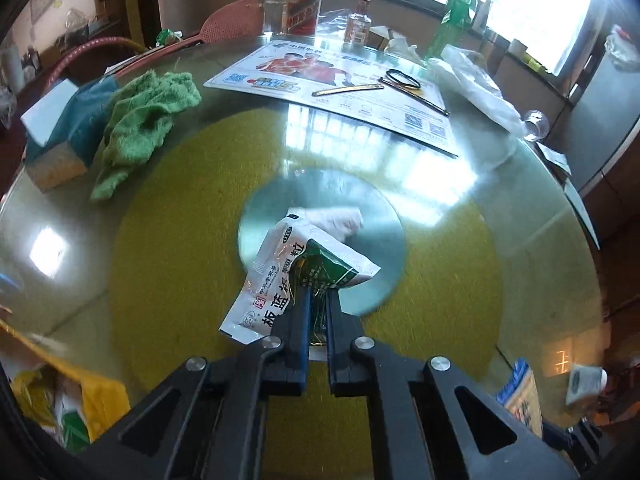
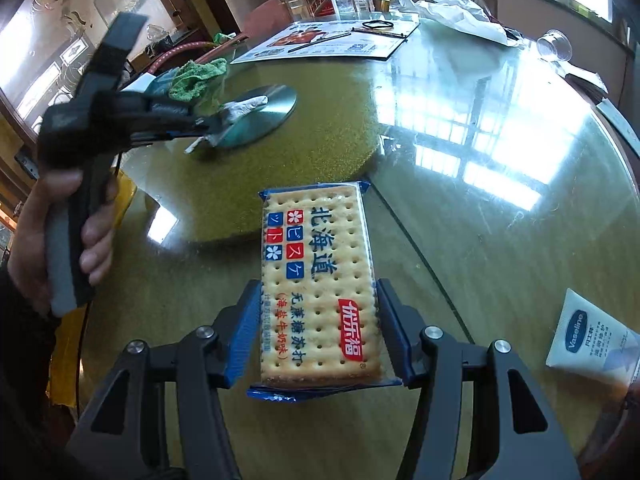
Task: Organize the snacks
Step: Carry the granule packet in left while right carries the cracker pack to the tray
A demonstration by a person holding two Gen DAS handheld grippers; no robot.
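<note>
Cracker pack is sitting clamped in my right gripper; left gripper is pinching a sachet edge, open glass beyond.

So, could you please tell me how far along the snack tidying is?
Nothing looks put away yet. In hand: the left gripper is shut on a crumpled white-and-green sachet, and the right gripper clamps a blue-edged cracker packet. Both still need placing.
</note>
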